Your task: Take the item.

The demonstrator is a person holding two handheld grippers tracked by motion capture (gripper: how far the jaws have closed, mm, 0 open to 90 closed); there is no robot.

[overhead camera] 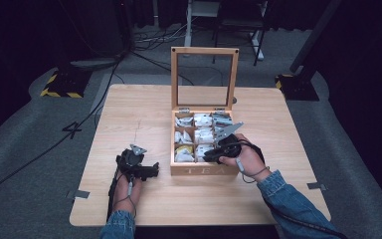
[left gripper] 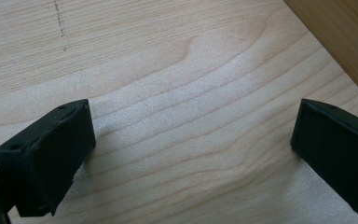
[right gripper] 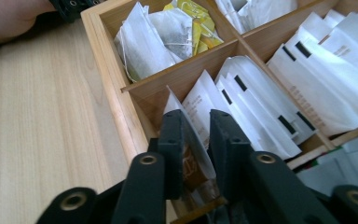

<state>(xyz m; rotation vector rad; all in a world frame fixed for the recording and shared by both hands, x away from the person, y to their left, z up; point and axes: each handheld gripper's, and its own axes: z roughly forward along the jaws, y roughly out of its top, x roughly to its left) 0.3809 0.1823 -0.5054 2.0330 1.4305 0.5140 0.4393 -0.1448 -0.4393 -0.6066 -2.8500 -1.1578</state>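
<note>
Jaws of right gripper (right gripper: 196, 126) clamp a half-hidden tea bag (right gripper: 191, 140); left gripper (left gripper: 191, 154) gapes.

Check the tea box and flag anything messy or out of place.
Mostly tidy. In the tea box, the packets stand in neat rows, but the compartment with the yellow sachets is a loose jumble. The right gripper has one white packet between its jaws.

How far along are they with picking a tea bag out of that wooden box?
Done: the tea box lid stands open. In hand: the right gripper has a white tea sachet between its jaws, still in its compartment. Left: lifting it out. The left gripper rests open on the table.
</note>
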